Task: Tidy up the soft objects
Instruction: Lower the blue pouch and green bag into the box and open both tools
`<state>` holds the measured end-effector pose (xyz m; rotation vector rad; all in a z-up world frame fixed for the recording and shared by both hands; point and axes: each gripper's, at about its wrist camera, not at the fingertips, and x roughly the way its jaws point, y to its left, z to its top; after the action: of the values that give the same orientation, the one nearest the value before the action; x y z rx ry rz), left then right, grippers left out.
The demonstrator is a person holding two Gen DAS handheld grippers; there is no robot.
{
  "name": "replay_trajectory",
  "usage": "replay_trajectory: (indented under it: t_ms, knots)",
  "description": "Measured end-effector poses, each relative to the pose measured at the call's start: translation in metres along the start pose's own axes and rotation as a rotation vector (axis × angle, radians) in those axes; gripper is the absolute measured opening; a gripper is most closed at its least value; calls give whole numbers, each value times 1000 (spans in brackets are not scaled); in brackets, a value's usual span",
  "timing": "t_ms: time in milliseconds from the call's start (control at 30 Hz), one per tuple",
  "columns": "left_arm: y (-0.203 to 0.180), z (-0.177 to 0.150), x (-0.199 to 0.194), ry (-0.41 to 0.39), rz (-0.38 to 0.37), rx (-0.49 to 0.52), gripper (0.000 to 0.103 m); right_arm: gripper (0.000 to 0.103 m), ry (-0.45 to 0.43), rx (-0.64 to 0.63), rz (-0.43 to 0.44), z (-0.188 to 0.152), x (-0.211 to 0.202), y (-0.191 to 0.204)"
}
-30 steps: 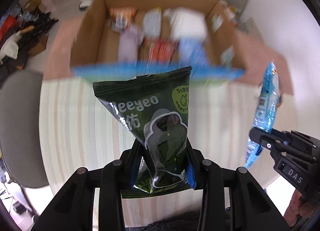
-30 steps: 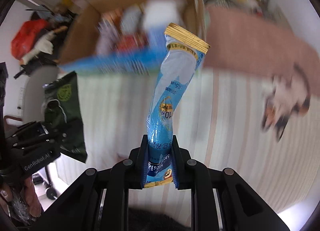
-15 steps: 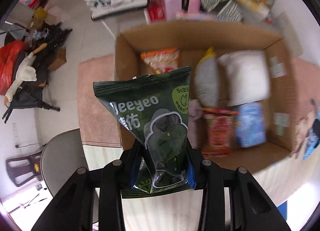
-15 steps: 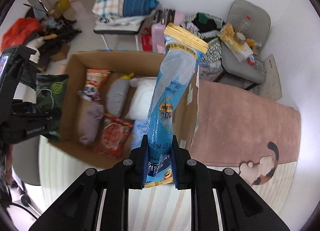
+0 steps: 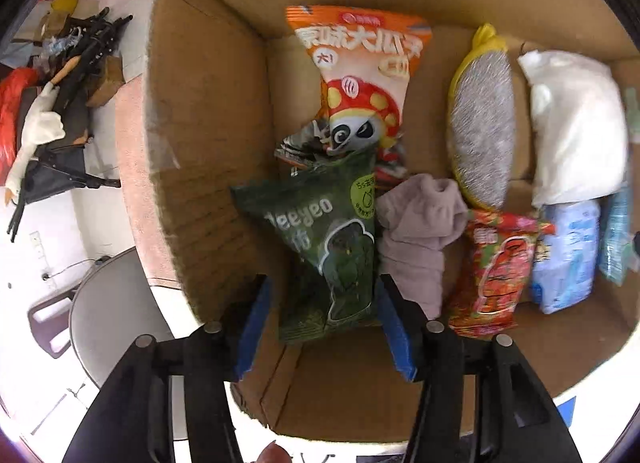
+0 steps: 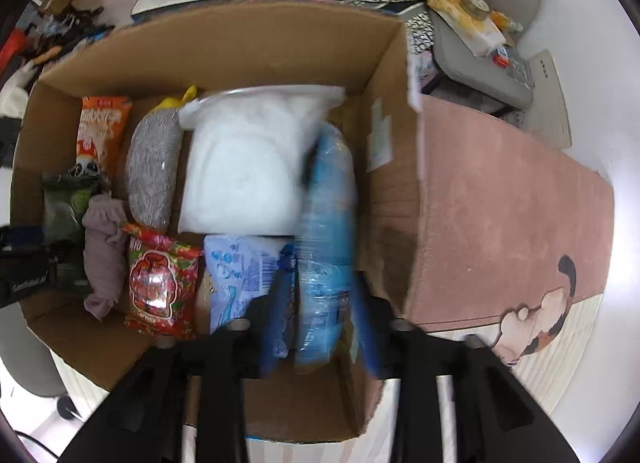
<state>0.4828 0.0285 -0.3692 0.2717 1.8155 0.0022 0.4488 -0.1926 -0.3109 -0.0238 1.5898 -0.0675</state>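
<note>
An open cardboard box (image 5: 208, 151) holds several soft items. My left gripper (image 5: 320, 327) is open over the box's left part; the dark green snack bag (image 5: 332, 247) lies loose between its spread fingers, beside a grey cloth (image 5: 416, 239). My right gripper (image 6: 320, 327) is open over the box's right side (image 6: 396, 167); the blue pouch (image 6: 326, 231) lies between its fingers against the right wall, blurred. The green bag also shows in the right wrist view (image 6: 64, 207).
In the box lie an orange snack bag (image 5: 360, 75), a grey-and-yellow cushion (image 5: 480, 123), a white pillow (image 6: 248, 167), a red snack bag (image 6: 160, 283) and a light blue pack (image 6: 240, 271). A pink rug (image 6: 500, 223) lies right of the box; clutter lies on the floor beyond.
Both grippers moved down into the box and opened. The green bag and the blue pouch were let go and now rest inside the box.
</note>
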Motion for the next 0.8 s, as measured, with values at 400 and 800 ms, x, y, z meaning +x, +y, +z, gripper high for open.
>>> replay_trajectory:
  t_ms: [400, 800]
  knots:
    - [22, -33, -44, -108, -144, -78, 67, 62, -10, 9, 86, -13, -24, -1]
    - [14, -88, -74, -305, -138, -143, 100, 74, -78, -31, 90, -43, -47, 23]
